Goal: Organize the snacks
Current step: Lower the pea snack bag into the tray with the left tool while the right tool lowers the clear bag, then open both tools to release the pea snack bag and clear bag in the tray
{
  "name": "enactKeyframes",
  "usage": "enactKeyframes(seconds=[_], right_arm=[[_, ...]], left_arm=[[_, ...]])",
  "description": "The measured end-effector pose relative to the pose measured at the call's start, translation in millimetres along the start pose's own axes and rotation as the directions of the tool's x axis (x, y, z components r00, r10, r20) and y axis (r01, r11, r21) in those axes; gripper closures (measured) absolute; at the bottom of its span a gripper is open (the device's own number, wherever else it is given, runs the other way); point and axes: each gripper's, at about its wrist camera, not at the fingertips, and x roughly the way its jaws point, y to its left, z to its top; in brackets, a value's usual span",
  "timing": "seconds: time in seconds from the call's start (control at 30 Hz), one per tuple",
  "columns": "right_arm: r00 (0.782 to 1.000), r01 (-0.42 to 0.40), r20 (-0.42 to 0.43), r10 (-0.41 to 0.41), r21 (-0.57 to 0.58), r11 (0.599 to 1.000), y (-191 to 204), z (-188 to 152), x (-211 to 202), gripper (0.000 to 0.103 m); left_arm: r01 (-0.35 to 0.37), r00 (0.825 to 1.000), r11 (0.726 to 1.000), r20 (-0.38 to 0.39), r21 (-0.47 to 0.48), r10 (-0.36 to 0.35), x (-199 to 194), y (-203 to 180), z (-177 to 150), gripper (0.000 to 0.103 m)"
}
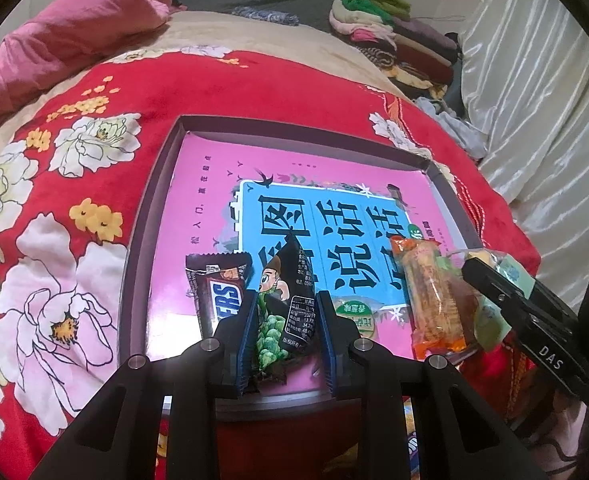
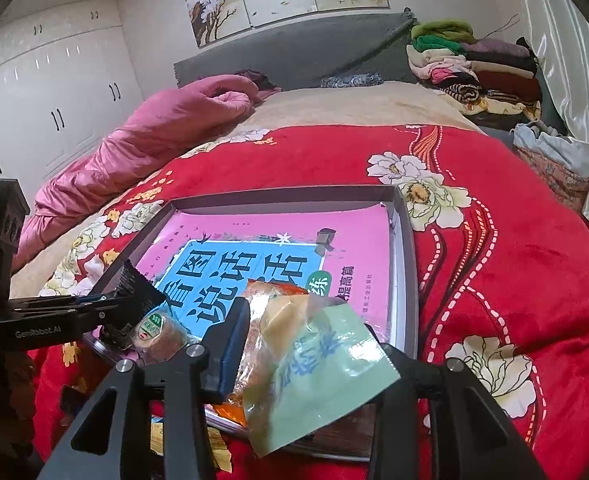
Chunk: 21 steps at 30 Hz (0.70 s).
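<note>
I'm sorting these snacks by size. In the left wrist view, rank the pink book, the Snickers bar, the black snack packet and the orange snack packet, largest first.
1. pink book, by far the largest.
2. and 3. black snack packet and orange snack packet: they look alike; the black one sits nearer the camera, between the left gripper fingers, so unranked.
4. Snickers bar.

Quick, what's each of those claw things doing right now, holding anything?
Left gripper: closed on the black snack packet.
Right gripper: pale green snack packet sits between its jaws; firm grip cannot be told.
</note>
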Motion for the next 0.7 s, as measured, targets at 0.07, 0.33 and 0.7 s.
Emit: enactKeyframes(seconds=[0.07, 0.33, 0.7], right_arm=[[1.000, -0.002, 0.001, 0.002, 0.000, 1.000, 0.3, 0.2, -0.3, 0.060], [1.000, 0.002, 0.011, -0.002, -0.003, 1.000, 1.1, 0.9, -2.3, 0.058], [1.000, 0.004, 0.031, -0.005, 0.009, 1.000, -1.7, 3.1, -6.8, 0.055]], left_arm=[[-0.001, 1.000, 1.000, 0.002, -0.003, 0.001, 0.7, 0.6, 0.8, 0.074], [-0.024, 1.000, 1.000, 0.008, -0.015, 0.024, 0.7, 4.2, 4.9, 0.073], [-0.025, 0.999, 0.999, 0.019, -0.023, 0.026, -6.3, 7.9, 8.1, 0.072]])
